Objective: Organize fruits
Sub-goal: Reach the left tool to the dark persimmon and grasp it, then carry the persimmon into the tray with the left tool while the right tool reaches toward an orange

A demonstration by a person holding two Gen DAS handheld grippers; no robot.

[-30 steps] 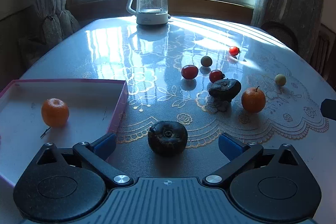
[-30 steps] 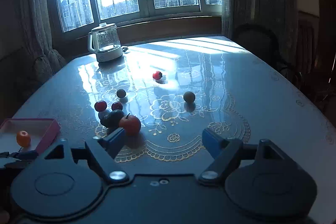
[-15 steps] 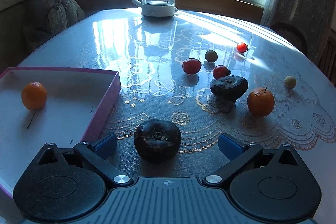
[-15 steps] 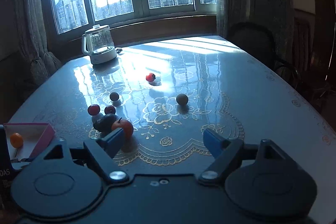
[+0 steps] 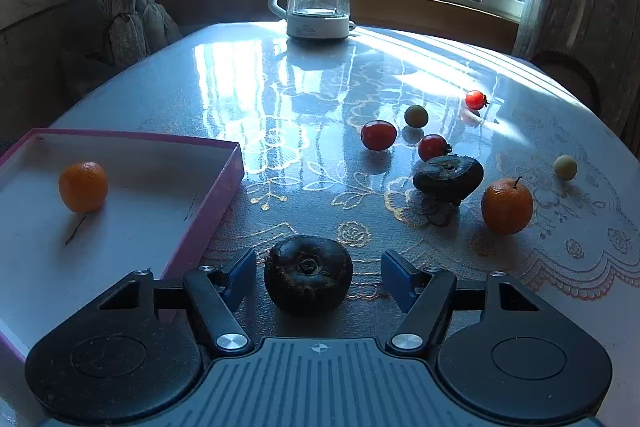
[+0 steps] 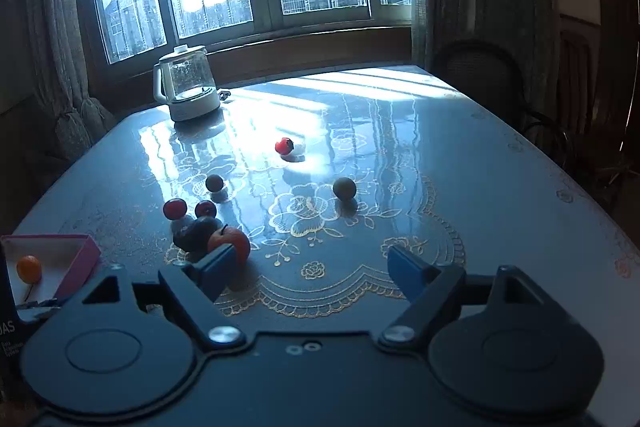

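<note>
A dark, wrinkled fruit (image 5: 308, 273) sits on the tabletop (image 5: 280, 99) just outside the near corner of the pink box (image 5: 224, 195), between the two blue pads of the left tool (image 5: 318, 277). That tool's jaws have just been closing around the fruit; a thin gap shows on each side, so the pads do not press on it yet.

Inside the pink box, towards its far left side, lies one orange (image 5: 83, 187) with a loose stem beside it. The box floor is otherwise white card.

To the right of the box and farther off, a second dark fruit (image 5: 448, 177) rests tilted on the lace pattern, with another orange (image 5: 507, 205) just beside it on the right. Behind the dark fruit stand two red tomatoes (image 5: 378, 135), close together, and a small greenish round fruit (image 5: 416, 115) behind them. A smaller red tomato (image 5: 475, 99) lies in the sun patch farther right, and a pale round fruit (image 5: 565, 167) sits well apart towards the tabletop's right edge.

The right tool (image 6: 306, 269) hangs over the lace pattern to the right of the box with its jaws wide and nothing between them; its left pad overlaps that second orange in the right wrist view.

A glass kettle (image 5: 316, 3) stands at the far end of the tabletop, well beyond the box, under the window.
</note>
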